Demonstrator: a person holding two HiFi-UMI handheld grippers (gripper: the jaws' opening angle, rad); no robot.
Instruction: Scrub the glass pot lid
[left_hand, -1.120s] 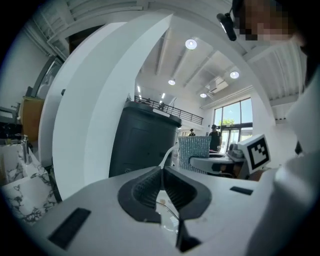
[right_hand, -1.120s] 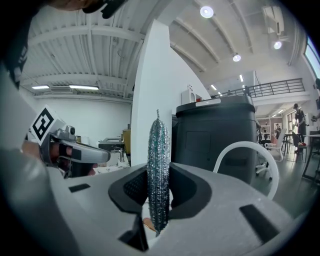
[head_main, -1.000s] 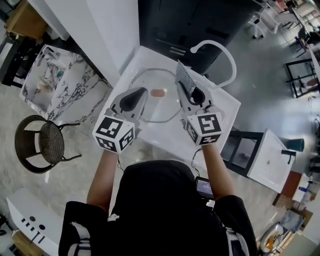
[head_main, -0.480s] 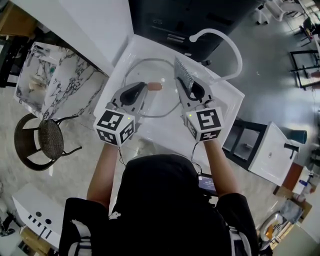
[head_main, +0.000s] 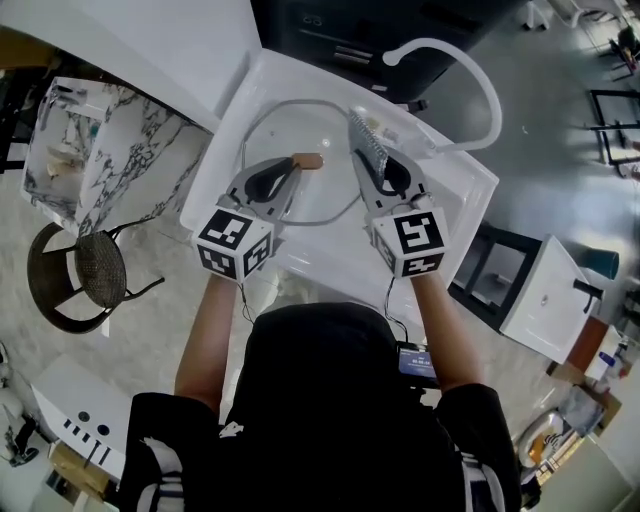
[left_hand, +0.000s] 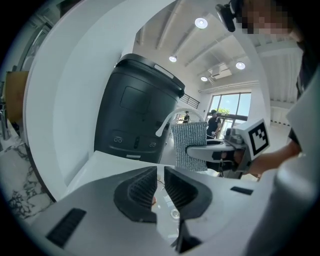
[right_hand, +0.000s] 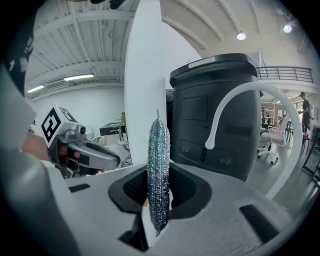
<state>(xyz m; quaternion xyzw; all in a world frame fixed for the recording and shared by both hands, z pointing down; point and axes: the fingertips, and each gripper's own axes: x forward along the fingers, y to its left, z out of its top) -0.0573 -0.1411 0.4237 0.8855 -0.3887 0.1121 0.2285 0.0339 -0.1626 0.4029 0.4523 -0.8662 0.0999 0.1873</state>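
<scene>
The person's dark top (head_main: 320, 400) fills the bottom of the head view. Just above it, at centre frame, the left gripper (head_main: 290, 172) has its jaws pinched almost together, gripping the glass pot lid (head_main: 300, 125) at its brown knob (head_main: 308, 160). To its right, the right gripper (head_main: 370, 170) clamps a silvery scrub pad (head_main: 364, 145), which stands upright and edge-on between the jaws. The lid sits over the white sink (head_main: 455, 165). A white faucet (head_main: 470, 80) arches at upper right, and a black cabinet (head_main: 340, 25) stands beyond.

Dark round chair (head_main: 88, 282) beside marbled cabinet (head_main: 112, 150)
</scene>
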